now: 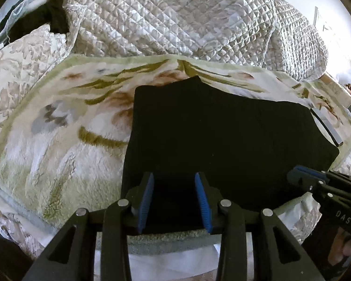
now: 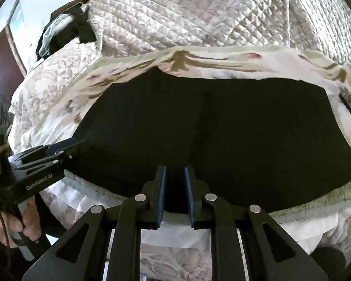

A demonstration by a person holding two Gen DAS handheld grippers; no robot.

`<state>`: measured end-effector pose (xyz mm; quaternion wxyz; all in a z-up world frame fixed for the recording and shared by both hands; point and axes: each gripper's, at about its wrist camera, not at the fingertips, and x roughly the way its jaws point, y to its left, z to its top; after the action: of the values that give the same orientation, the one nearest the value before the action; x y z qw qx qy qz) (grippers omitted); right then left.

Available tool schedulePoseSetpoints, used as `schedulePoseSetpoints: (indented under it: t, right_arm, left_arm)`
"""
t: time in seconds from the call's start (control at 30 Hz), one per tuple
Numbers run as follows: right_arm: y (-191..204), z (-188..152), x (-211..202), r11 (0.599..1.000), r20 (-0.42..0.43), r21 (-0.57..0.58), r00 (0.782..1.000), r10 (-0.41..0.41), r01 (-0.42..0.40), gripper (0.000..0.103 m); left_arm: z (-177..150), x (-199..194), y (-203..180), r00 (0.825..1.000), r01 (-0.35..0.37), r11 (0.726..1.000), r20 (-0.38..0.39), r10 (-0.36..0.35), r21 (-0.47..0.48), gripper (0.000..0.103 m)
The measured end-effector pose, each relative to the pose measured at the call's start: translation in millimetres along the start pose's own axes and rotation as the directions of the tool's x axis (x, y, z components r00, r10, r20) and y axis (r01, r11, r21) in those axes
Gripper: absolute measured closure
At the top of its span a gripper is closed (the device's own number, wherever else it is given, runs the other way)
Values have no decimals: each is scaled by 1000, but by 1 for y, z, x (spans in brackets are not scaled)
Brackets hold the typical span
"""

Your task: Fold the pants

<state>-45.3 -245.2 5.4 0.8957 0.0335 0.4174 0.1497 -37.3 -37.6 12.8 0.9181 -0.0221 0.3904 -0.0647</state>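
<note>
Black pants (image 1: 222, 135) lie flat in a folded rectangle on a flowered fleece blanket (image 1: 58, 140); they also show in the right wrist view (image 2: 210, 128). My left gripper (image 1: 174, 178) is open, its blue pads (image 1: 147, 199) apart over the pants' near left edge. It shows from the side in the right wrist view (image 2: 74, 144). My right gripper (image 2: 175, 171) is open with a narrow gap, its blue pads (image 2: 162, 194) over the pants' near edge. It shows at the right in the left wrist view (image 1: 297, 173). Neither holds cloth.
A quilted bedspread (image 1: 175, 16) is heaped behind the blanket. A dark garment (image 1: 46, 16) lies at the far left. A flat grey object with a black edge (image 1: 327, 126) lies right of the pants. The blanket's near edge (image 2: 304, 201) hangs over the bed front.
</note>
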Motion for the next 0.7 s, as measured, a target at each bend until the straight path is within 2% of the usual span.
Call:
schedulePoseSetpoints:
  t: [0.23, 0.33, 0.47, 0.63, 0.7]
  right_arm:
    - [-2, 0, 2, 1000, 2, -19, 1000, -9, 10, 81]
    - [-5, 0, 1, 1000, 3, -10, 1000, -19, 19, 78]
    - [-13, 1, -6, 997, 12, 3, 996, -84, 84, 77]
    - [-30, 3, -16, 991, 15, 47, 992, -123, 123, 77]
    - [-36, 4, -20, 989, 22, 63, 990, -138, 137, 70]
  left_arm:
    - [-3, 1, 1, 1000, 15, 1000, 13, -15, -6, 63]
    - [-3, 2, 1, 1000, 22, 1000, 18, -22, -5, 59]
    - [-2, 2, -1, 1000, 23, 1000, 19, -23, 2, 55]
    - [0, 0, -2, 999, 26, 1000, 21, -26, -3, 55]
    - [2, -2, -1, 999, 33, 999, 23, -33, -10, 55]
